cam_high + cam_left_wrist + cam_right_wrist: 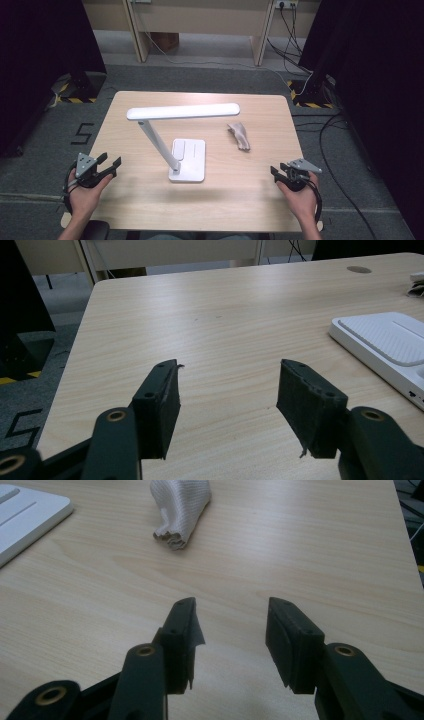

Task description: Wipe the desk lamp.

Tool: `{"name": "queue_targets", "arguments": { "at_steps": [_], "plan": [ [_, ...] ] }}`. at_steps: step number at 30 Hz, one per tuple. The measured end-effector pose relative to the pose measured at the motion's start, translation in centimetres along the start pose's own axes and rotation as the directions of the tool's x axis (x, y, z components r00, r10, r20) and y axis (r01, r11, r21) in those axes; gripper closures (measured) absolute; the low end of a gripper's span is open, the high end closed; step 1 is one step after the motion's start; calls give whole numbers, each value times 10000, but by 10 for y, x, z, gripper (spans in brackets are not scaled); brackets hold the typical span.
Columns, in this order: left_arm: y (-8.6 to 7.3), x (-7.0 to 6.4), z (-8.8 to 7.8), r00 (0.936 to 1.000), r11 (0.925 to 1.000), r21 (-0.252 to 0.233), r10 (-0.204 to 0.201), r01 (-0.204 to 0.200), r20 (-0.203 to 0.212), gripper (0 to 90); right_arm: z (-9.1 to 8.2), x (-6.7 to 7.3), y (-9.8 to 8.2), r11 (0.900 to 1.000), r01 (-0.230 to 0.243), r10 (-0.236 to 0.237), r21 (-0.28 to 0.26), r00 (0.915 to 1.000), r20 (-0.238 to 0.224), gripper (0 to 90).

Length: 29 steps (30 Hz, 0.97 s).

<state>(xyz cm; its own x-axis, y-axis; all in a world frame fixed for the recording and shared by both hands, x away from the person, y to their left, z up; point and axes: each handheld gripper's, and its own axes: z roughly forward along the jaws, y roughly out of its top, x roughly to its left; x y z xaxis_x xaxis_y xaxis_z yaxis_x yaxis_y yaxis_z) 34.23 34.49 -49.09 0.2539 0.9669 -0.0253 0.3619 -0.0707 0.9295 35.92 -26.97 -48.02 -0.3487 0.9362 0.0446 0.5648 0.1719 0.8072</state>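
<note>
A: Table check, quick. What's on it?

B: White desk lamp, base near the middle, a bit toward the near edge. Slanted arm rises from the near end of the base, and the long head bar runs parallel to the far edge, above the surface. Crumpled pale cloth to the right of the base, apart from it, roughly midway between near and far edges.

A: Left gripper?

B: At the near-left edge, held in the person's left hand. Jaws spread wide, nothing between them. In the left gripper view only bare wood shows in the gap, and the lamp base sits off to the right, well clear of the jaws.

A: Right gripper?

B: Near-right edge, in the right hand. Jaws also released, a clear gap, gripping nothing. In the right gripper view the cloth lies ahead and slightly left, well apart from the jaw tips. A corner of the lamp base shows at the upper left.

A: Either gripper touching anything?

B: No contact with lamp or cloth. Can't tell if the jaws touch the tabletop or hover just over it.

A: Beyond the table?

B: Grey floor, black stands at both sides, cables at the far right.
</note>
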Motion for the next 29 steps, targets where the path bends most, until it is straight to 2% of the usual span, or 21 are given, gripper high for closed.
{"name": "queue_targets", "arguments": {
  "at_steps": [6,15,23,29],
  "plan": [
    [-3,0,2,10000,10000,2,56,-56,-58,411,1,-4,-7,9999,-136,136,-57,9999,58,560],
    [-3,-3,1,9999,9998,-147,127,-128,-73,407,1,-6,-14,9984,-359,363,-443,9993,81,557],
    [-4,-7,0,9989,9989,-92,461,-460,79,400,-1,-6,-16,9965,-323,340,-769,9992,203,552],
    [-5,-8,0,9988,9988,-95,484,-483,114,397,0,-5,-18,9960,-294,318,-839,9991,271,550]
  ]
}}
